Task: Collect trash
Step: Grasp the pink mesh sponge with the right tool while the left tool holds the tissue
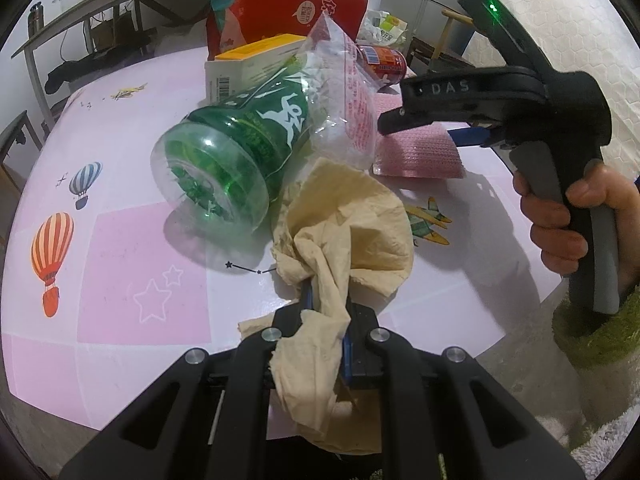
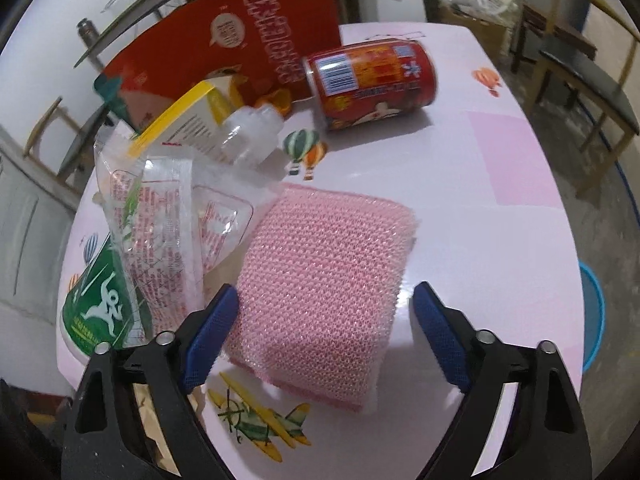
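Your left gripper (image 1: 326, 316) is pinched tight on a crumpled beige paper napkin (image 1: 352, 220), which bunches between its blue pads and spills out both in front of and behind them. Your right gripper (image 2: 326, 334) stands wide, its two blue pads (image 2: 210, 336) straddling the near end of a pink mesh sponge (image 2: 320, 280) without pressing on it; from the left wrist view your hand (image 1: 560, 224) grips its handle.

Counting across the pink table (image 2: 500, 240) from left to right: one green plastic bottle (image 1: 236, 152) lying on its side, one clear printed wrapper (image 2: 160, 240) draped over the bottle's shoulder, one yellow-topped carton (image 2: 184, 120) behind it, one red snack bag (image 2: 248, 40) standing at the back, the one sponge, and one red drink can (image 2: 372, 80) lying on its side. All lie close together in a loose heap, the can a little apart to the right.

You can see the bottle's clear base, and nothing but its green label shows through it. A blue tub (image 2: 592, 320) sits on the floor off the table's right edge, only its rim visible, so its contents cannot be told.
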Available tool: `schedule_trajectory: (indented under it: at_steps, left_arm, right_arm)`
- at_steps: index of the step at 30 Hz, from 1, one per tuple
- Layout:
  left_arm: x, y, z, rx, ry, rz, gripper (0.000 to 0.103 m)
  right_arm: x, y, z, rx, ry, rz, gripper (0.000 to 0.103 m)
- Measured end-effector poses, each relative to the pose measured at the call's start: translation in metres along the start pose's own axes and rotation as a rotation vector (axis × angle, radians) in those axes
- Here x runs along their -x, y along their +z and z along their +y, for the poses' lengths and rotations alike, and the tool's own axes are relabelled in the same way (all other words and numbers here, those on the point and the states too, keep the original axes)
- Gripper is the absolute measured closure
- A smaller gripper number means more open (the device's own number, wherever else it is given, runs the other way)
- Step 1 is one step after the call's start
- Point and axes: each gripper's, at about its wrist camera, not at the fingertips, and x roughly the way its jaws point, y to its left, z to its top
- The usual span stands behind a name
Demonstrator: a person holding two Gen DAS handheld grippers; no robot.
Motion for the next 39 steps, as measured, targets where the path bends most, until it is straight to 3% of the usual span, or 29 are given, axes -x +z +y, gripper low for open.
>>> schedule_trajectory:
  at_steps: [5, 12, 16, 20, 24, 33, 36, 39]
  left_arm:
    - [0.000, -0.001, 0.000, 0.014, -0.005, -0.003, 0.092]
    - [0.000, 0.000, 0.003, 0.032, -0.014, -0.004, 0.092]
    - [-0.001, -0.001, 0.005, 0.039, -0.016, -0.007, 0.092]
    - [-0.001, -0.001, 0.004, 0.043, -0.013, -0.009, 0.092]
    - [-0.001, -0.002, 0.004, 0.045, -0.009, -0.013, 0.092]
    - [0.000, -0.001, 0.001, 0.045, 0.000, -0.018, 0.092]
    - [0.003, -0.001, 0.002, 0.053, -0.007, -0.022, 0.093]
    - [0.005, -0.002, 0.003, 0.058, -0.028, -0.024, 0.093]
  right_arm:
    - [0.009, -0.006, -0.006, 0.022, 0.011, 0.015, 0.034]
    - [0.031, -0.033, -0.032, 0.041, 0.041, 0.086, 0.034]
    - [0.048, -0.050, -0.041, 0.071, 0.021, 0.097, 0.029]
    - [0.059, -0.054, -0.041, 0.036, 0.017, 0.036, 0.010]
    - [0.052, -0.056, -0.025, 0.049, 0.002, 0.022, 0.009]
    - [0.030, -0.062, -0.015, 0.059, -0.130, 0.020, 0.009]
    - [0.029, -0.066, -0.009, 0.083, -0.179, 0.009, 0.021]
    - [0.034, -0.071, -0.012, 0.074, -0.163, 0.002, 0.023]
